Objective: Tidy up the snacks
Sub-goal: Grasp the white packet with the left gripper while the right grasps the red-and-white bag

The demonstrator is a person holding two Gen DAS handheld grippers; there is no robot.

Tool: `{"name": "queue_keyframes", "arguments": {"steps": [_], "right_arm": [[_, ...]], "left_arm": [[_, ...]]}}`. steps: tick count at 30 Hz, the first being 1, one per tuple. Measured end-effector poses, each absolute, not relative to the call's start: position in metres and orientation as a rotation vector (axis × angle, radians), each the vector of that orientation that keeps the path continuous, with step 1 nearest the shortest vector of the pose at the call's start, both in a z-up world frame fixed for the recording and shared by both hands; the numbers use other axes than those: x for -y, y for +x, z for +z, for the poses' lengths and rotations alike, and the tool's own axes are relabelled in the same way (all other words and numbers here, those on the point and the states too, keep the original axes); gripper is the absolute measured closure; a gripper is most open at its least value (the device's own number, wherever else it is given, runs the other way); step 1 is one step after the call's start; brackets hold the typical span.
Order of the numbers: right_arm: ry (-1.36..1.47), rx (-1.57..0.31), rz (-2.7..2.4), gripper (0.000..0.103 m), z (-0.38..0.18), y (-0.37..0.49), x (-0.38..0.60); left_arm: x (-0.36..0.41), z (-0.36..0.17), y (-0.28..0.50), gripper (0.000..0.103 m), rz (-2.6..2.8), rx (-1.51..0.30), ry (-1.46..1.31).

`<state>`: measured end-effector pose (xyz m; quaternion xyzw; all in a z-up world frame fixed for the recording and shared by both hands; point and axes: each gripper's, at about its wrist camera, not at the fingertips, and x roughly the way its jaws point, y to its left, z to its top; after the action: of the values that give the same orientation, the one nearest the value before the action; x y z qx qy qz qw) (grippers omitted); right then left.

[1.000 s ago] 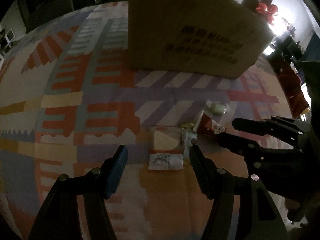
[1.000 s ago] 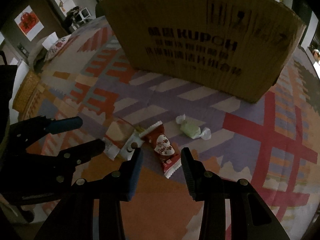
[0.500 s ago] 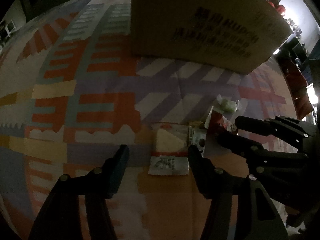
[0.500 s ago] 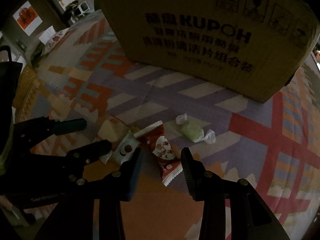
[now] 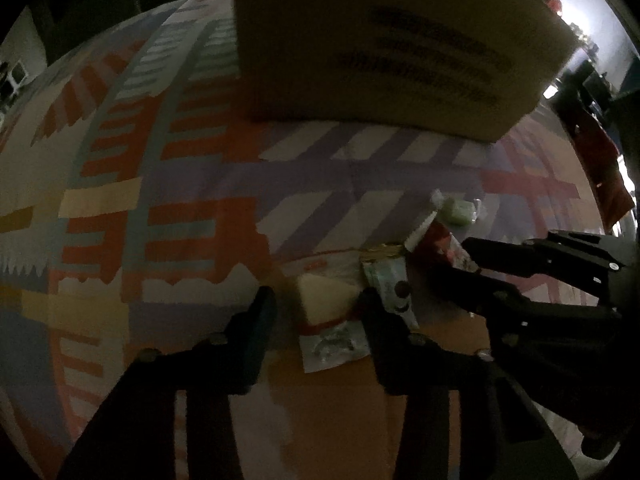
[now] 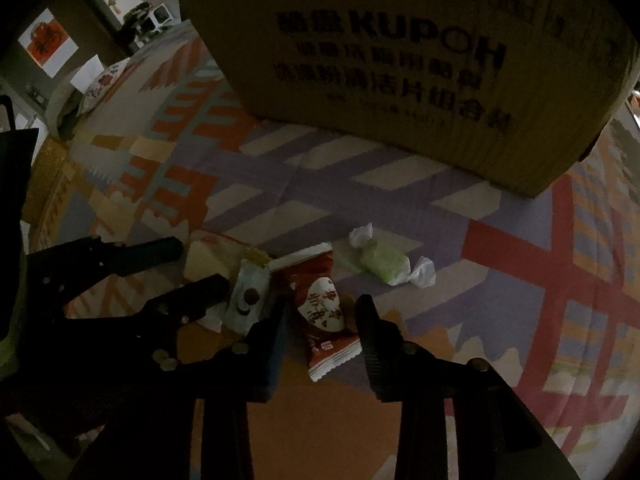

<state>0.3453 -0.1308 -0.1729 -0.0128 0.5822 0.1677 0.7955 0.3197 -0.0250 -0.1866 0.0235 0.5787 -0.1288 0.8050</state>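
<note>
Several snacks lie on a patterned cloth. A clear packet with a pale wedge [image 5: 326, 312] sits between the fingers of my open left gripper [image 5: 320, 312]. A red packet [image 6: 322, 306] sits between the fingers of my open right gripper [image 6: 322, 320]. A pale blue-white packet [image 6: 248, 296] lies between them, also in the left wrist view [image 5: 392, 292]. A green wrapped candy [image 6: 384, 266] lies to the right, apart. The left gripper [image 6: 176, 268] shows in the right view, the right gripper [image 5: 480, 264] in the left view.
A large cardboard box [image 6: 400, 60] with black print stands behind the snacks, also in the left wrist view [image 5: 392, 48]. The patterned cloth [image 5: 160, 200] spreads to the left and right. Dim room furniture shows at the far edges.
Both grippers have moved forward and down toward the snacks. The wedge packet now lies between the left fingers and the red packet between the right fingers. Both stay open.
</note>
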Motion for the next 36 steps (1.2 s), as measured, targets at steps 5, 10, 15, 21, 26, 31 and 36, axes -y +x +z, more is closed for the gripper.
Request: {"name": "queue_keyframes", "arguments": {"steps": [5,10,15,21,26,31,36], "right_arm": [[-0.032,-1.252,0.364,0.078,-0.173,0.344,0.129],[-0.020,-1.255,0.357,0.079,-0.173,0.341,0.130],[-0.016,-1.246,0.356,0.079,-0.170,0.338,0.130],[-0.021,-1.234,0.352,0.079,-0.165,0.333,0.129],[-0.013,-1.229,0.344,0.079,-0.163,0.330,0.130],[0.005,-1.219,0.346,0.079,-0.160,0.325,0.130],[0.014,-1.207,0.347,0.079,-0.156,0.322,0.129]], "left_arm": [[0.022,-0.187,0.319,0.071,-0.285,-1.236,0.037],[0.024,-0.186,0.322,0.074,-0.280,-1.248,0.003],[0.009,-0.173,0.317,0.083,-0.284,-1.231,-0.005],[0.006,-0.174,0.316,0.084,-0.296,-1.233,-0.040],[-0.007,-0.167,0.313,0.087,-0.314,-1.216,-0.066],[-0.006,-0.158,0.307,0.091,-0.319,-1.167,-0.072],[-0.004,-0.153,0.303,0.091,-0.317,-1.155,-0.081]]}}
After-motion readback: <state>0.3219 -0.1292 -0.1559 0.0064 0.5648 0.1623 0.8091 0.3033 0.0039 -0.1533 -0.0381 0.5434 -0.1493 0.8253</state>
